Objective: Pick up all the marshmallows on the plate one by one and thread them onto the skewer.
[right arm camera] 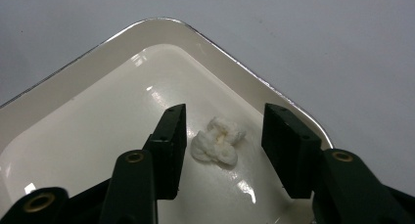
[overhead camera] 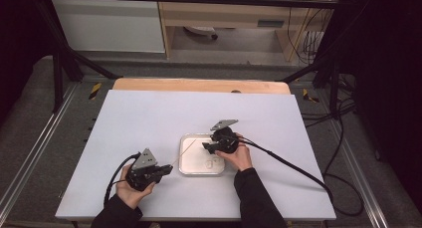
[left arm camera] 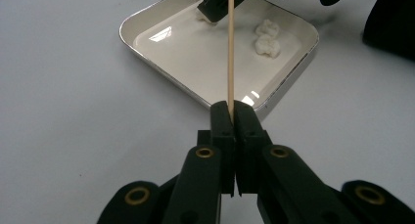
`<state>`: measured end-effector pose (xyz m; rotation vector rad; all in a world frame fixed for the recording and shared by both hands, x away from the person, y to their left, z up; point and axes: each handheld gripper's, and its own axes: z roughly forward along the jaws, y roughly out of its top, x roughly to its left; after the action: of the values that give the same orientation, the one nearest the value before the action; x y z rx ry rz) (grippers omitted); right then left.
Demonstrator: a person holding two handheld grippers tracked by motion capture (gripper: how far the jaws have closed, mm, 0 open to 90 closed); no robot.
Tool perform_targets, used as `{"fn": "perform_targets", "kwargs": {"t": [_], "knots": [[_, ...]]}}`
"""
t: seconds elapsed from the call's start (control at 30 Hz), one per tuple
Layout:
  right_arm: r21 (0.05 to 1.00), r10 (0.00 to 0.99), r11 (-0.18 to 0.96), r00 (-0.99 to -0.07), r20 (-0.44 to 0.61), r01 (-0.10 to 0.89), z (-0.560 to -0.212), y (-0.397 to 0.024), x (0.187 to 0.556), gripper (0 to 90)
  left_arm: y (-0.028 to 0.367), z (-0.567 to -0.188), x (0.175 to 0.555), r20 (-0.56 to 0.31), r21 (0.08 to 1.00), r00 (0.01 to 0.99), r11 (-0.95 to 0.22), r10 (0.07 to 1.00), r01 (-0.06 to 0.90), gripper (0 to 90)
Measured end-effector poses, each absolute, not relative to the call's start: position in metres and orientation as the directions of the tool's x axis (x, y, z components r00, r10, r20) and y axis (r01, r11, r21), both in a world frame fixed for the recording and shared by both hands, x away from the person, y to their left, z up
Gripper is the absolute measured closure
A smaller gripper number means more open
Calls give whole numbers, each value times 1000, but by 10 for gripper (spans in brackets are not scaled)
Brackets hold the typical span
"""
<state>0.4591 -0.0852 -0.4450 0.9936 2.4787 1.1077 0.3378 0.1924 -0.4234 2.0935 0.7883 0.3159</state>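
My left gripper [left arm camera: 234, 109] is shut on a thin wooden skewer [left arm camera: 229, 48] that points out over a shallow white tray [left arm camera: 147, 48]. In the high view the left gripper [overhead camera: 166, 169] sits left of the tray [overhead camera: 182, 158], with the skewer [overhead camera: 183, 153] slanting across its left rim. My right gripper [right arm camera: 226, 114] hangs low inside the tray [right arm camera: 73, 82], jaws open on either side of a small white crumpled lump [right arm camera: 218, 141] without touching it. Two more white lumps [left arm camera: 266, 38] lie near the tray's other side. The right gripper [overhead camera: 206, 147] is over the tray's upper right part.
The tray stands on a white board [overhead camera: 149, 118] over a wooden table [overhead camera: 199, 84]. Cables [overhead camera: 293, 168] trail from both grippers toward the edges. Black frame bars [overhead camera: 64, 63] stand behind the table.
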Motion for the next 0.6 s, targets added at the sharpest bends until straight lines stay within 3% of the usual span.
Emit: {"fn": "perform_targets", "kwargs": {"t": [0.6], "knots": [[736, 672, 479, -739, 43, 479, -450, -84, 458, 702, 192, -424, 337, -61, 796, 771, -435, 634, 420, 885]]}}
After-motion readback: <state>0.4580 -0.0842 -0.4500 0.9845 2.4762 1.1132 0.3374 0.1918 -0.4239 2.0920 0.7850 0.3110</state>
